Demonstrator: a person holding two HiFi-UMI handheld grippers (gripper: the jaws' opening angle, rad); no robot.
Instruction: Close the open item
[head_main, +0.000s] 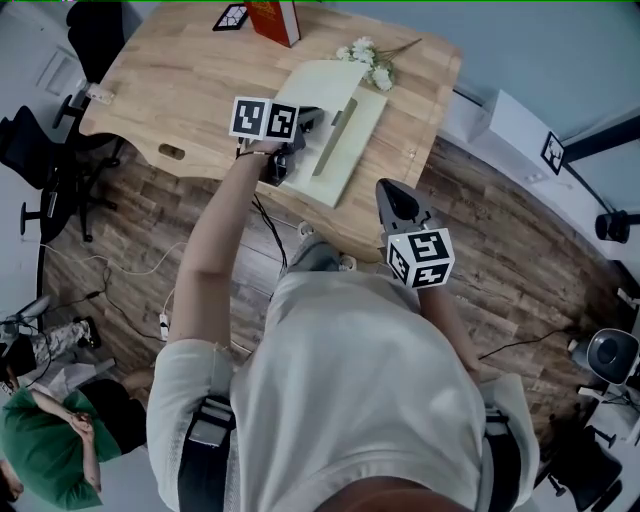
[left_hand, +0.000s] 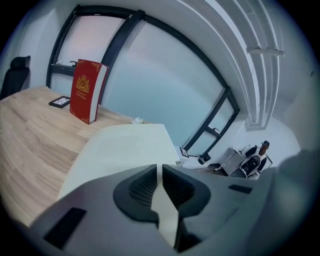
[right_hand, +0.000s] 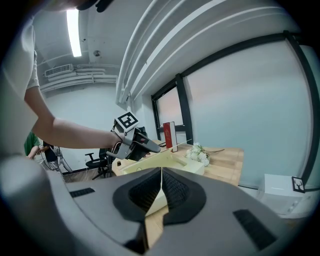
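A flat cream box (head_main: 352, 140) lies open on the wooden table (head_main: 180, 100), its lid (head_main: 322, 85) raised at a slant over the base. My left gripper (head_main: 303, 126) is at the lid's near left side. In the left gripper view the lid (left_hand: 120, 150) spreads ahead, and its right edge runs straight into the narrow slot of the left gripper (left_hand: 160, 167), which is shut on it. My right gripper (head_main: 392, 190) hangs off the table's front edge, shut and empty. From the right gripper (right_hand: 161, 172) I see the box (right_hand: 167, 165) and the left gripper (right_hand: 152, 146) on the lid.
A red book (head_main: 275, 20) stands at the table's far edge beside a marker card (head_main: 231, 16). White flowers (head_main: 368, 62) lie just behind the box. Office chairs (head_main: 40, 160) stand left of the table; a person in green (head_main: 50, 440) sits at lower left.
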